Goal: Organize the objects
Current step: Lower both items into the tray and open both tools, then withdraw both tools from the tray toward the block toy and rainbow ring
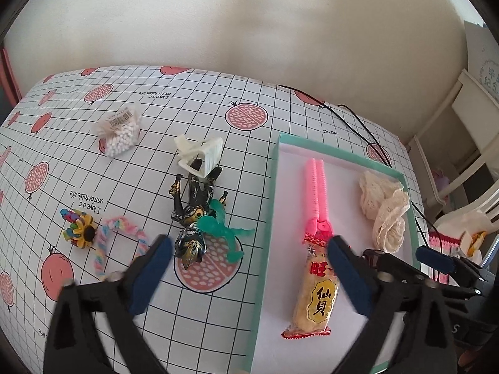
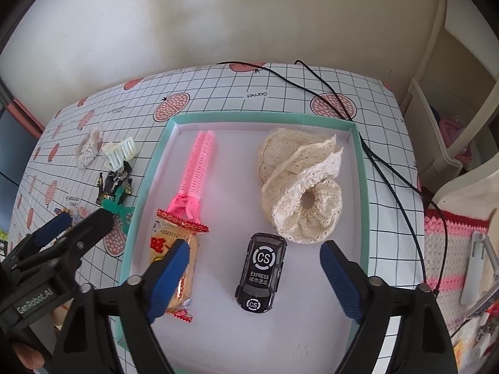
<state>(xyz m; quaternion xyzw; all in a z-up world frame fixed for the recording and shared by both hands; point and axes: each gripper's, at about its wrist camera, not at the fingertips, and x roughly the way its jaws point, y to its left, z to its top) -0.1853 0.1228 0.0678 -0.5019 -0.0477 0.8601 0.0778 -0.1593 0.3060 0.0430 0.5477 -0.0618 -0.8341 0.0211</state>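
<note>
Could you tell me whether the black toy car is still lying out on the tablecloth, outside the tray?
No, the black toy car sits on the white floor of the teal-rimmed tray, in front of the lace scrunchie.

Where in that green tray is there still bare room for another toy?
Inside the tray, bare floor lies near its front edge, below the toy car, and between pink curler and lace scrunchie. The left side, by the snack packet, is crowded.
</note>
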